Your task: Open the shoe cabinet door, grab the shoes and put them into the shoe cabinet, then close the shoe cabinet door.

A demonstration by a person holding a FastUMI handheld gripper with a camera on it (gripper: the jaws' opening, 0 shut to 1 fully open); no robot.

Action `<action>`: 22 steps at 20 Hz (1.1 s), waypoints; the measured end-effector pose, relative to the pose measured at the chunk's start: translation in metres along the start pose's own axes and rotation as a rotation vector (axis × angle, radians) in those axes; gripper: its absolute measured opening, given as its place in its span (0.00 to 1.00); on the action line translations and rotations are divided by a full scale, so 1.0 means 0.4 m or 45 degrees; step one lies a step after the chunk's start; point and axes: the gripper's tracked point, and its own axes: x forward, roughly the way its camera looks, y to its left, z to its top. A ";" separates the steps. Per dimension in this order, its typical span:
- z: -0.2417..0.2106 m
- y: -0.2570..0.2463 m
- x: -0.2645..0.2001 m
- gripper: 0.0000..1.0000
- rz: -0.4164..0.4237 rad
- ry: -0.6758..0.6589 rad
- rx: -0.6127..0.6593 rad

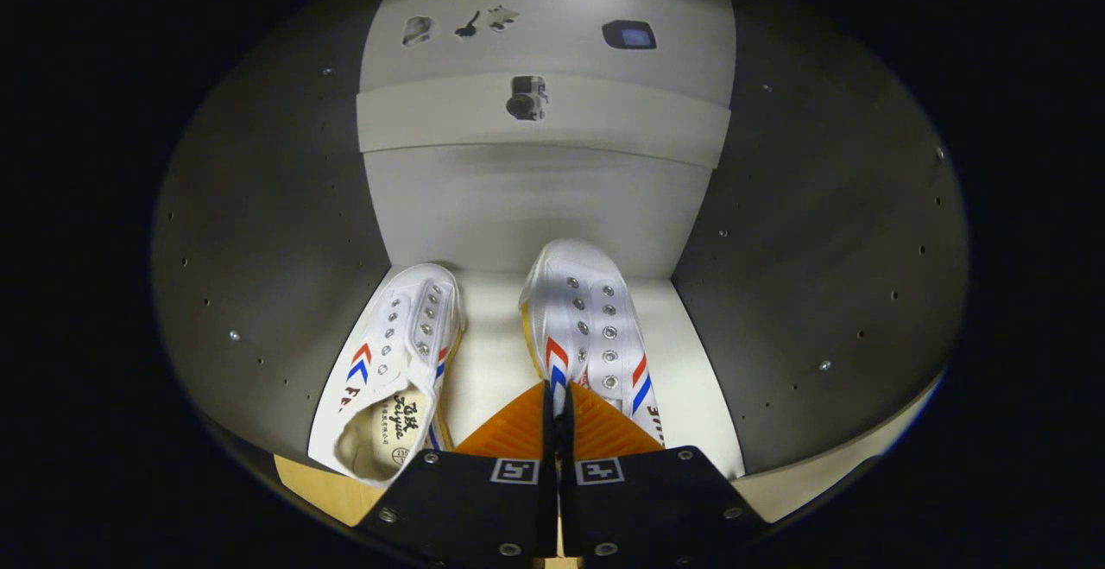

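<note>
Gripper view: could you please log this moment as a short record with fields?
place: inside the shoe cabinet, door open
left shoe: lying on the cabinet floor, toe toward the back wall
right shoe: beside it, apart, toe toward the back wall
tongs: closed on the right shoe's inner side wall near the heel
task state: both shoes inside, right one not yet released, door not yet closed

I read this as a staged recording booth: bare grey shoe cabinet (pixel 535 198) interior with peg holes, small camera (pixel 527 97) mounted upper centre.
</note>
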 end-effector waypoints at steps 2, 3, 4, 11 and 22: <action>-0.004 -0.010 0.008 0.06 -0.013 -0.013 0.056; -0.004 -0.009 0.018 0.08 -0.010 -0.020 0.079; -0.003 -0.009 0.007 0.13 -0.007 -0.036 0.092; 0.000 -0.004 -0.107 0.43 0.016 -0.117 0.053; -0.032 -0.062 -0.609 0.94 0.027 -0.454 0.126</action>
